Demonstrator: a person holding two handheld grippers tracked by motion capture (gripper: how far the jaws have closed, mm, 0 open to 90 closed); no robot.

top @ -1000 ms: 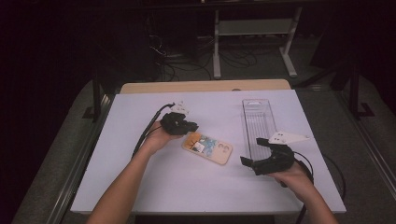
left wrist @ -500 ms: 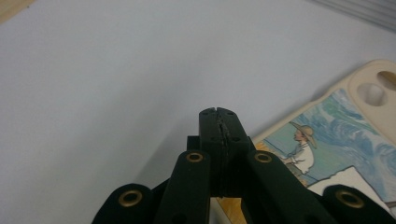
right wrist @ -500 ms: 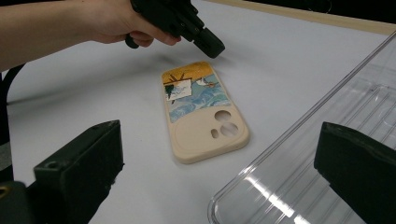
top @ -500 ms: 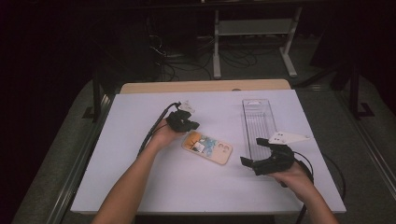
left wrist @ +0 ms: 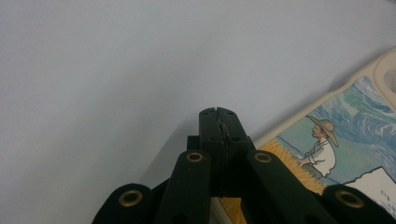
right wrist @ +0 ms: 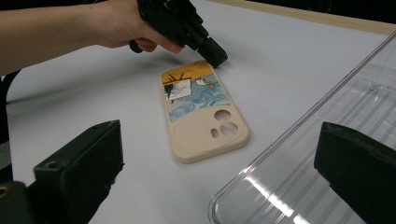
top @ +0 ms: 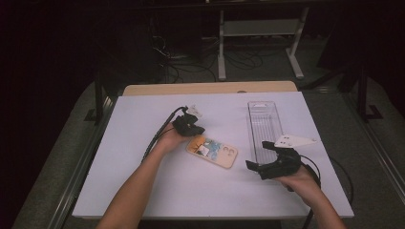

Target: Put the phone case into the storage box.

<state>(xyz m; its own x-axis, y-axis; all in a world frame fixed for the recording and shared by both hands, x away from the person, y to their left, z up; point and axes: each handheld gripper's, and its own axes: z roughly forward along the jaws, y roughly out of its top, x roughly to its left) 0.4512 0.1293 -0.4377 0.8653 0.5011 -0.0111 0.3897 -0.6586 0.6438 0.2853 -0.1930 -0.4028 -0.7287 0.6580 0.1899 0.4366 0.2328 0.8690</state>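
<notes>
— With my left jaws (top: pixel 197 129) shut empty at the corner of the case (top: pixel 212 150) lying mid-worktop (top: pixel 143 181), what could go wrong?
— A push may just skid it away. My right jaws (top: pixel 261 155) gape wide beside the tray (top: pixel 264 125), too far to catch it.

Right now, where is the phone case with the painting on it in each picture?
High view: the phone case lies flat mid-table, between the two hands, left of the clear tray.
Left gripper view: the case's painted end is at the right edge, beside the shut left tool.
Right gripper view: the whole case lies in the middle, left of the tray.
Shared landmark: the straw-hatted figure and blue waves painted on the case.
</notes>
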